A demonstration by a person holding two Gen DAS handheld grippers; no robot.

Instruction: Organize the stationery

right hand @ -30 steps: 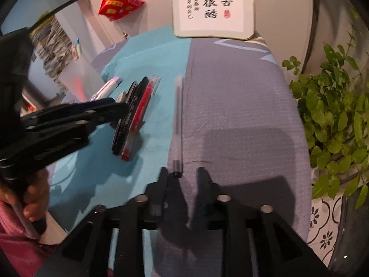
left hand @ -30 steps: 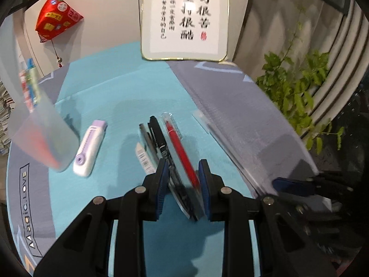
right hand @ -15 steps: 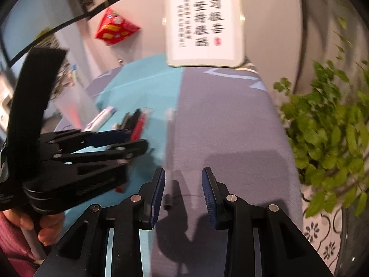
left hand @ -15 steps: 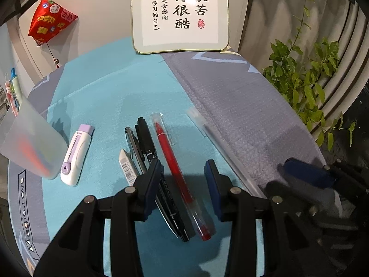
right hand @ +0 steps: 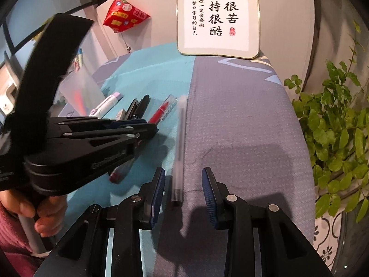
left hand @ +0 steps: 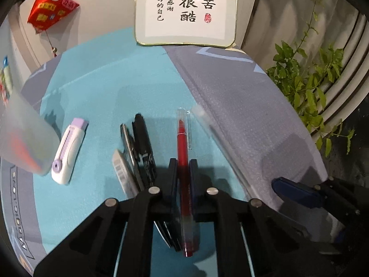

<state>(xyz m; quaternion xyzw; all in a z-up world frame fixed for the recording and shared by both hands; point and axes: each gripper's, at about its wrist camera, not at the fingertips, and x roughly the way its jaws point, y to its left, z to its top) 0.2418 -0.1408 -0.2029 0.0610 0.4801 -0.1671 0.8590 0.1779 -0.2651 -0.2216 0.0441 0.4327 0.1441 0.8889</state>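
A: What holds anything here?

B: One frosted translucent cup at the far left of the teal mat. Something red-orange shows blurred through its wall; I cannot tell what it is.

A: And the stationery?

B: A red pen with a clear cap lies lengthwise on the teal mat, clear cap at the far end. Left of it are a black pen and a darker, slimmer one touching it, then a small white eraser with a barcode label, and further left a white and lilac retractable tool, near the cup. Right of the red pen a clear frosted pen lies along the seam where the teal meets the grey cloth.

A: The tongs?

B: The left gripper has just been closing, and its pads now press both sides of the red pen's barrel, about midway along it. The right gripper stands apart, its blue pads either side of the clear pen's dark near end, touching neither side.

A: Anyone visible?

B: A hand with a dark red sleeve grasps the left tool's handle.
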